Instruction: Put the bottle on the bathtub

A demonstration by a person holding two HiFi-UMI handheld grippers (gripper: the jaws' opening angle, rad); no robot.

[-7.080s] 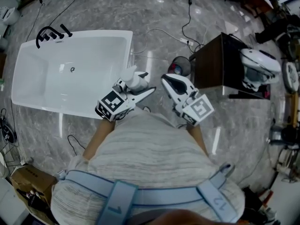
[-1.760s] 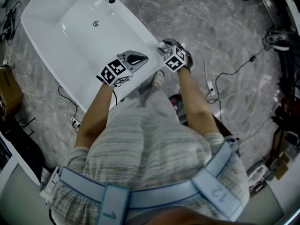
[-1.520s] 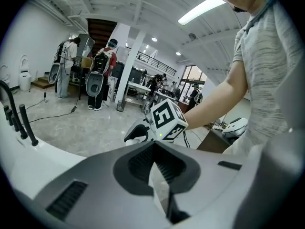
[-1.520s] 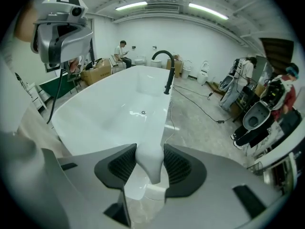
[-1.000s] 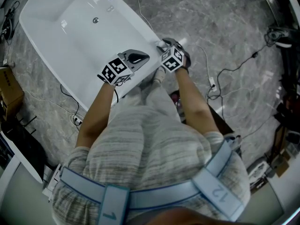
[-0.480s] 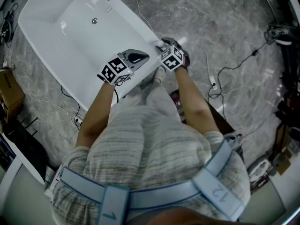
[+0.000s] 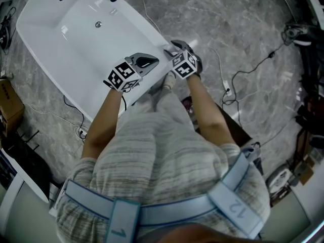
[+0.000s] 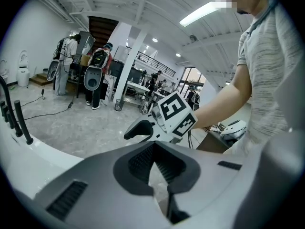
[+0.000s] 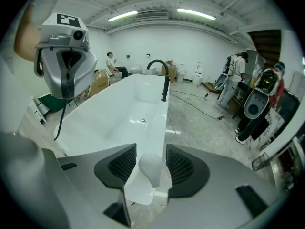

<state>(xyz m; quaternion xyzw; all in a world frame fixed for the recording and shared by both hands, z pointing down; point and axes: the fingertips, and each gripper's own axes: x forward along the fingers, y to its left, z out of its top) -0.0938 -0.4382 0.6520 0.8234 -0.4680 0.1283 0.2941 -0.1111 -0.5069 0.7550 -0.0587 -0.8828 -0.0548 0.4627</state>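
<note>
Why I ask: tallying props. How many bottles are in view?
1: a white bottle between the right gripper's jaws, at the bathtub's near corner rim. Others could be hidden.

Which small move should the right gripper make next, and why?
Probably draw the right gripper straight back, away from the bottle. The bottle seems to stand on the near corner of the bathtub rim, and the fingers are apart with a thin gap on each side. Backing off without sideways drift should avoid tipping it.

Bright even light from ceiling strip lights [image 9: 195,13], soft glare on the bathtub [image 7: 76,39], fisheye-bent edges
</note>
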